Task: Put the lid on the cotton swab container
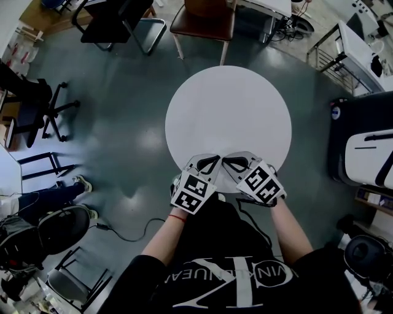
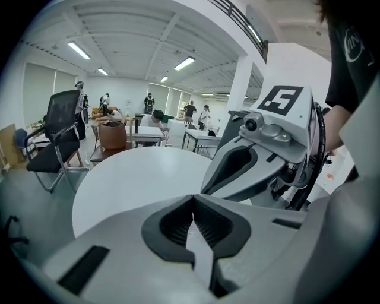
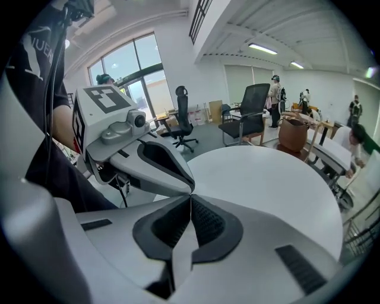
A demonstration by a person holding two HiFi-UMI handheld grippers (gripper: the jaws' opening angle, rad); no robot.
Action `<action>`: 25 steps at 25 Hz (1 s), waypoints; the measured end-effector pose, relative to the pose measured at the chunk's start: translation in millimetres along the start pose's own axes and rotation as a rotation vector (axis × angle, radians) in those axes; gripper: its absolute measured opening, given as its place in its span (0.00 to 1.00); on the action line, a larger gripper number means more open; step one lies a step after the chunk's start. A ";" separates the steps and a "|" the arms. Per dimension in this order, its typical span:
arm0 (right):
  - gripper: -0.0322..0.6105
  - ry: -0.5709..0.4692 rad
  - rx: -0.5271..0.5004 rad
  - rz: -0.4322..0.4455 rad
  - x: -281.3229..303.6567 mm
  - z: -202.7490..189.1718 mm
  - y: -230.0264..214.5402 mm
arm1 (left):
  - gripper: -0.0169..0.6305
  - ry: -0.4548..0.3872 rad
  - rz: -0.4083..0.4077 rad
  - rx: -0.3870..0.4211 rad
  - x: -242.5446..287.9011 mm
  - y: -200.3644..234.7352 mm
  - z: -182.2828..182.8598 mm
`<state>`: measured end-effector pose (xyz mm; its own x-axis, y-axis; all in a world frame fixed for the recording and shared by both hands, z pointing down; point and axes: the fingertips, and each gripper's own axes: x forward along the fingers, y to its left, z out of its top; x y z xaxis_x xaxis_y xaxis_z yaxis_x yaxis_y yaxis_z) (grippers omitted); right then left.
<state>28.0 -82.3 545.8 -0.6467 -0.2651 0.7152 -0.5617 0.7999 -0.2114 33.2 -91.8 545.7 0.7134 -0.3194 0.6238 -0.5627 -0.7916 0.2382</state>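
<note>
No cotton swab container and no lid shows in any view. The round white table (image 1: 228,108) is bare. My left gripper (image 1: 216,159) and right gripper (image 1: 226,161) hover side by side over the table's near edge, with their tips almost touching each other. The left gripper (image 2: 193,196) has its jaws closed together with nothing between them. So does the right gripper (image 3: 190,195). The left gripper view also takes in the right gripper's body (image 2: 265,145), and the right gripper view the left gripper's body (image 3: 134,149).
Beyond the table's far side stand a brown chair (image 1: 204,18) and a black chair (image 1: 118,22). A black office chair (image 1: 38,109) is at the left, a black cable (image 1: 126,233) lies on the grey floor. Several people (image 2: 155,118) are at desks far off.
</note>
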 end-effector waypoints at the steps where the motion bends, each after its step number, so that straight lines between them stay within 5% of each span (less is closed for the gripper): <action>1: 0.06 0.006 0.000 -0.025 -0.8 -1.6 -0.6 | 0.04 0.002 -0.002 0.006 0.1 -0.5 -0.3; 11: 0.05 0.046 0.143 -0.060 -4.7 -15.9 -2.7 | 0.04 0.001 0.013 -0.003 4.2 -3.6 0.1; 25: 0.05 0.114 0.034 -0.080 -2.5 -20.8 -0.2 | 0.04 0.010 -0.010 0.011 7.6 -5.7 -1.3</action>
<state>40.5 -70.7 558.0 -0.5370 -0.2630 0.8015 -0.6277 0.7593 -0.1715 41.3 -89.1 550.0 0.7145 -0.3061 0.6291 -0.5509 -0.8004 0.2362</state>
